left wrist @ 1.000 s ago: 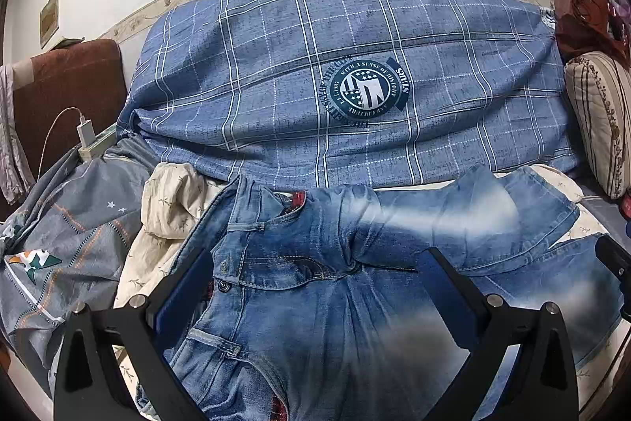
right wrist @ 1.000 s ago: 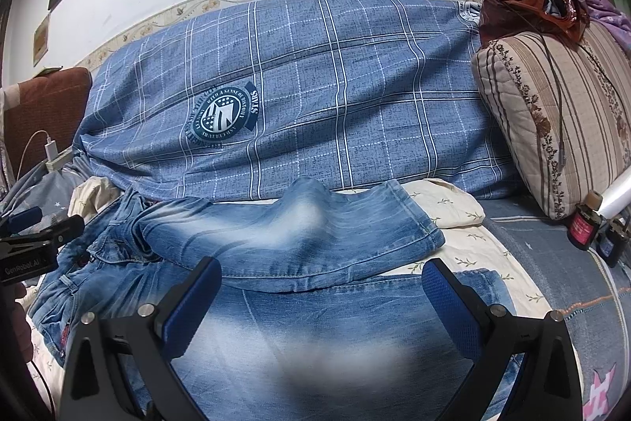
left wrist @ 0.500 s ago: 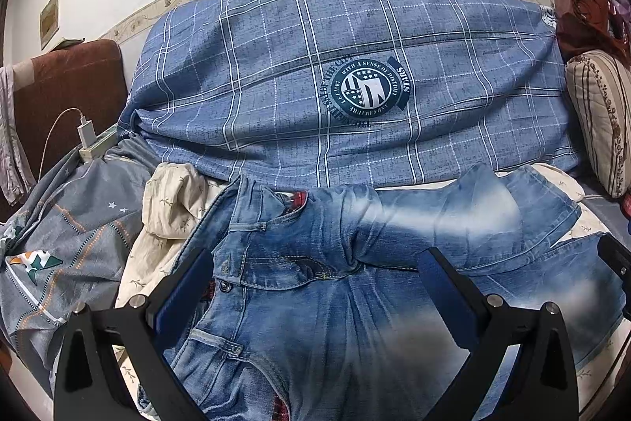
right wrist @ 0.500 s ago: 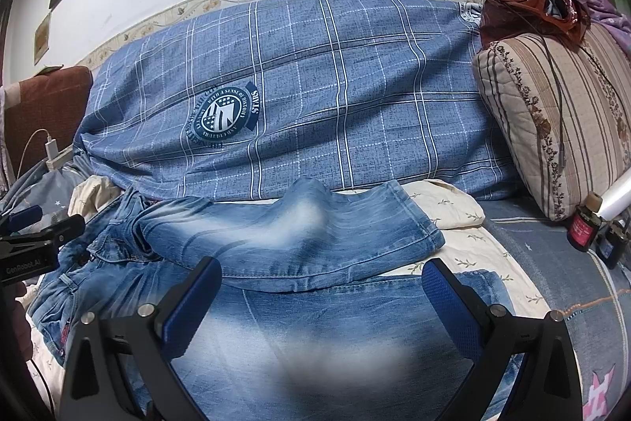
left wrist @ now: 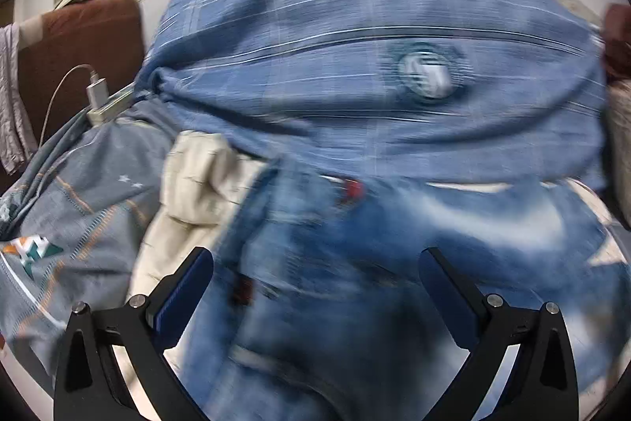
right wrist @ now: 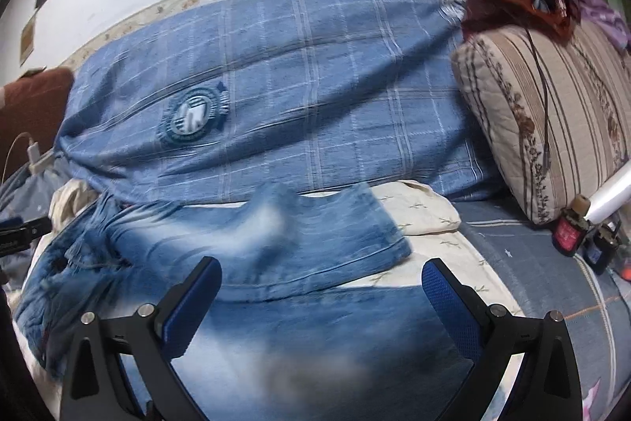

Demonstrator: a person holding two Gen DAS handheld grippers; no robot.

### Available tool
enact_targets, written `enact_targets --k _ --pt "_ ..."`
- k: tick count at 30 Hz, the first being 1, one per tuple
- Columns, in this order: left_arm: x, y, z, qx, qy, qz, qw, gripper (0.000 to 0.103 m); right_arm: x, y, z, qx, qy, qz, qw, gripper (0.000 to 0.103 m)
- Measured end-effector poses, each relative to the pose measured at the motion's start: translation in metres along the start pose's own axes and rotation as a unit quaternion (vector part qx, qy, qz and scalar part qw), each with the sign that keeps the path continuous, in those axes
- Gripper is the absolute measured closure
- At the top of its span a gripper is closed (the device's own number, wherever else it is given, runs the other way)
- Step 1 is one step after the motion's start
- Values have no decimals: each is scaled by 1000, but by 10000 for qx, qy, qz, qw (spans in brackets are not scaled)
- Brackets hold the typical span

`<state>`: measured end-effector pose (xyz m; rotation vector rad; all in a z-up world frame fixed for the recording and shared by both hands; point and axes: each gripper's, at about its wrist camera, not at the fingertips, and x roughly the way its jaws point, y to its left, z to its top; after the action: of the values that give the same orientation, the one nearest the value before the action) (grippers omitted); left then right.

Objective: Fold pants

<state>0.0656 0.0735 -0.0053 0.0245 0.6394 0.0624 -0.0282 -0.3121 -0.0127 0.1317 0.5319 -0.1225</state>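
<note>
Faded blue jeans [left wrist: 355, 287] lie spread on the bed, waistband to the left, blurred in the left wrist view. One leg [right wrist: 276, 239] is folded across the top, its hem pointing right; the other leg [right wrist: 315, 334] runs beneath my right gripper. My left gripper [left wrist: 315, 263] hangs open over the waist and fly area with nothing between its blue pads. My right gripper [right wrist: 321, 275] is open above the legs, also empty. The tip of the left gripper [right wrist: 19, 227] shows at the left edge of the right wrist view.
A blue plaid quilt [right wrist: 295, 97] with a round badge is piled behind the jeans. A striped floral pillow [right wrist: 552, 129] stands at right, small bottles [right wrist: 568, 231] below it. A charger and cable [left wrist: 98, 93], grey bedding [left wrist: 79, 204] and a cream sheet [left wrist: 197, 176] lie at left.
Both views are now motion-blurred. The left gripper has swung left, so the quilt badge and jeans sit further right in its view. The right gripper has shifted slightly. Both stay open.
</note>
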Motion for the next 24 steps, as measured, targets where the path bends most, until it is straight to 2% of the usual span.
enact_targets --k 3,5,9,11,14,16,19,22,24 --pt "30 19 30 185 41 350 9992 0 24 -18 22 144 109 18 9998 0" --pt "59 28 51 306 294 435 9982 0 51 -28 42 93 373 76 9992 0" --pt "120 37 81 68 1077 -44 9941 0 103 -45 78 62 824 106 9965 0" --pt "142 38 88 -148 1268 -143 9917 2 121 -53 92 94 869 63 9962 0" --pt "170 30 91 -204 1515 -355 9876 13 153 -62 109 129 1033 -3 9946 0" --pt "189 25 89 -181 1736 -420 9837 33 173 -65 115 216 1185 -4 9927 2" --pt "216 20 81 -259 2116 -618 9751 57 207 -63 115 296 1512 78 9880 9" --pt "225 18 77 -306 2160 -669 9736 57 237 -55 106 169 1858 24 9824 18" --pt "228 14 77 -213 2169 -726 9733 55 254 -51 97 89 2125 -106 9771 20"
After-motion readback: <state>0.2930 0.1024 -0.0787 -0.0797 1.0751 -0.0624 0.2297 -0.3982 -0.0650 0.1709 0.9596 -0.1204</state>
